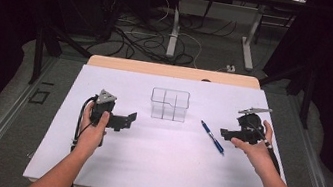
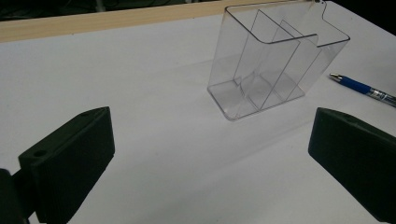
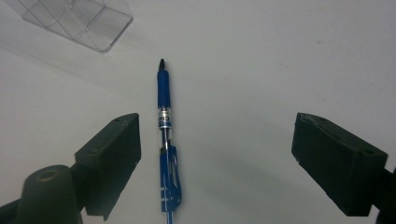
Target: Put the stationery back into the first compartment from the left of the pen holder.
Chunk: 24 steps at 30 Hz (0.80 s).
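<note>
High view — blue pen (image 1: 212, 136) lies between clear divided box (image 1: 169, 104) and right gripper (image 1: 227, 132); both grippers' jaws open, empty.

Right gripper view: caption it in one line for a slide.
Open claw poised over a blue pen lying on the white table, clear organizer beyond.

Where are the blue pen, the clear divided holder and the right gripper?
blue pen (image 3: 164, 91): right gripper view, on its blue grip.
clear divided holder (image 1: 169, 105): high view, front wall.
right gripper (image 1: 224, 132): high view, between its fingertips.
</note>
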Available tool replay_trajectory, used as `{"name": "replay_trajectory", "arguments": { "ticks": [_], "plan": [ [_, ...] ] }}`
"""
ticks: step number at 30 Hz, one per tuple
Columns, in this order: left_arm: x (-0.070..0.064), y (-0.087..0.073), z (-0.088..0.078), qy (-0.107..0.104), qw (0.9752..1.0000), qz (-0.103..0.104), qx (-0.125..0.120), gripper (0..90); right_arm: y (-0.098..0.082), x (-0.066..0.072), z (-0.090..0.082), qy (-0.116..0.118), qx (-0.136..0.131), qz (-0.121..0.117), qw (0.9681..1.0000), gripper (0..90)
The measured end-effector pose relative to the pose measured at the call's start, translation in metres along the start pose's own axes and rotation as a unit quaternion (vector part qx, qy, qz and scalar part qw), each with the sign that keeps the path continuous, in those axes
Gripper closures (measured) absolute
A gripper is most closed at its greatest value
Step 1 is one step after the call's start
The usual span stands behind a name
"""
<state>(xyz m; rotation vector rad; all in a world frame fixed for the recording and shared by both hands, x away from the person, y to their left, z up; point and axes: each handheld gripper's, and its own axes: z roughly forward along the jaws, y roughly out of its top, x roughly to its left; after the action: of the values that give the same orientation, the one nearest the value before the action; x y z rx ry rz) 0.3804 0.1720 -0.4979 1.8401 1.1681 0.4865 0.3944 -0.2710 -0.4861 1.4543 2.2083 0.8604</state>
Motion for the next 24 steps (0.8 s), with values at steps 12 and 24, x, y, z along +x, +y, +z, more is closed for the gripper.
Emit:
{"name": "replay_trajectory", "arguments": {
  "ticks": [12, 24],
  "plan": [
    [0.0, 0.0, 0.001, -0.006, 1.0, -0.001, 0.0, 0.3, 0.026, 0.011, 0.015, 0.02, 0.041, -0.019, 0.9988, 31.9],
    [0.002, -0.001, 0.002, -0.007, 1.0, -0.001, 0.003, 0.3, 0.036, 0.023, 0.035, 0.027, 0.091, -0.022, 0.9952, 34.7]
  ]
}}
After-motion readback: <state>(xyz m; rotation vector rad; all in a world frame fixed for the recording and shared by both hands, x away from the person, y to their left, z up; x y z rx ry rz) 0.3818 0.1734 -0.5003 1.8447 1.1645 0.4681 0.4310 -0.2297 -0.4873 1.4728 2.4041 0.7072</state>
